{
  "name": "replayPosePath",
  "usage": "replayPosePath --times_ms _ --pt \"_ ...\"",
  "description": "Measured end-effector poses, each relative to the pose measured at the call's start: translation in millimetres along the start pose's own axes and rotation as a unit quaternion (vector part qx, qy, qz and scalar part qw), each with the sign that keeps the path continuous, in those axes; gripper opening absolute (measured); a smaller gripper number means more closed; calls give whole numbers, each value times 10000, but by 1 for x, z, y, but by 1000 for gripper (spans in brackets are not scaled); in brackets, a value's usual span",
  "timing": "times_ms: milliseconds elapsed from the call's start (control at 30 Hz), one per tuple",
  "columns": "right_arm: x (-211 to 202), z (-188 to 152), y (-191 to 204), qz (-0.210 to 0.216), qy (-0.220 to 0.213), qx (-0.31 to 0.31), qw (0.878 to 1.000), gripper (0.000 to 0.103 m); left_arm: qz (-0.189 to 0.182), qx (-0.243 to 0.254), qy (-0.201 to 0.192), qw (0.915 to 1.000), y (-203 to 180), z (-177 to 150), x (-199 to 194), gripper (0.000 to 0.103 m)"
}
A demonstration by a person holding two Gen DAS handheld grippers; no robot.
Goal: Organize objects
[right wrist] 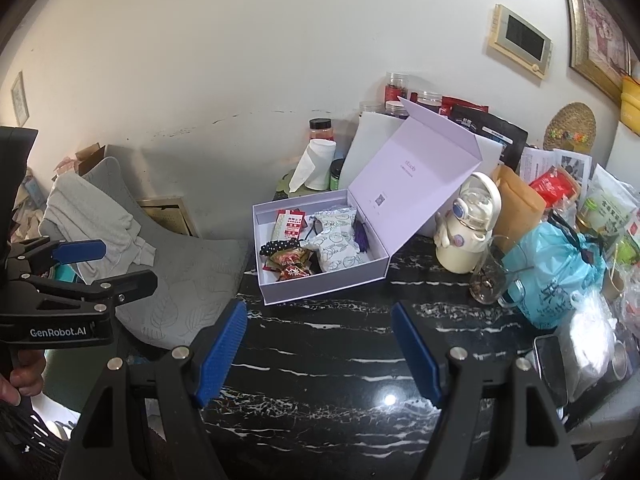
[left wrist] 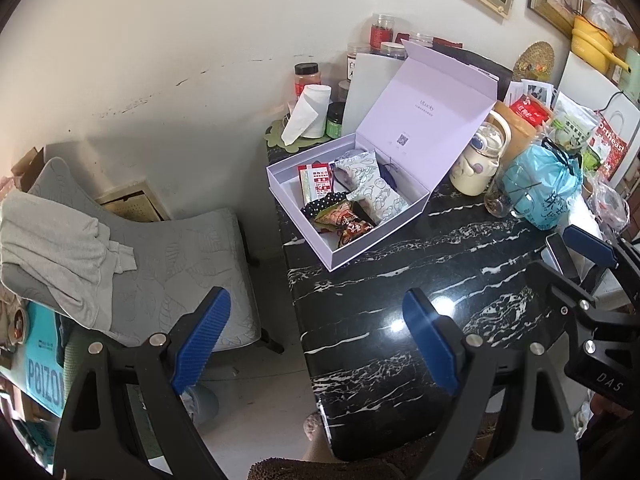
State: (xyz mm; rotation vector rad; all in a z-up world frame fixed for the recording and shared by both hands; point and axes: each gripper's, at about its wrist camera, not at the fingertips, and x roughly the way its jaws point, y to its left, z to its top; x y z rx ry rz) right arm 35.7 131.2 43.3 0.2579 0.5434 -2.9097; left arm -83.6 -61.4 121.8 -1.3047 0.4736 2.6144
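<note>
Lilac box on black marble table, lid up, snack packets inside.

"GenRobot.AI" on left hand-held gripper

We look down on a black marble table with the open lilac box as our landmark, its lid standing up behind it. Inside the box lie a red-and-white packet, a white patterned pouch, a black polka-dot piece and dark red snack wrappers. Behind the box stands a paper roll; to its right, a cream kettle and a blue plastic bag. Left of the box, off the table, is a grey chair with a grey garment draped on it. Nearer us than the box, our left gripper hangs with its jaws wide apart and nothing between them. The right gripper shows at the right edge.
</note>
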Motion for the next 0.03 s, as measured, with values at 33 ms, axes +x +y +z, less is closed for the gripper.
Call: replayPosePath --times_ms 33 --pt "-2 -1 2 -12 9 11 10000 75 -9 34 -11 10000 2 0 -1 87"
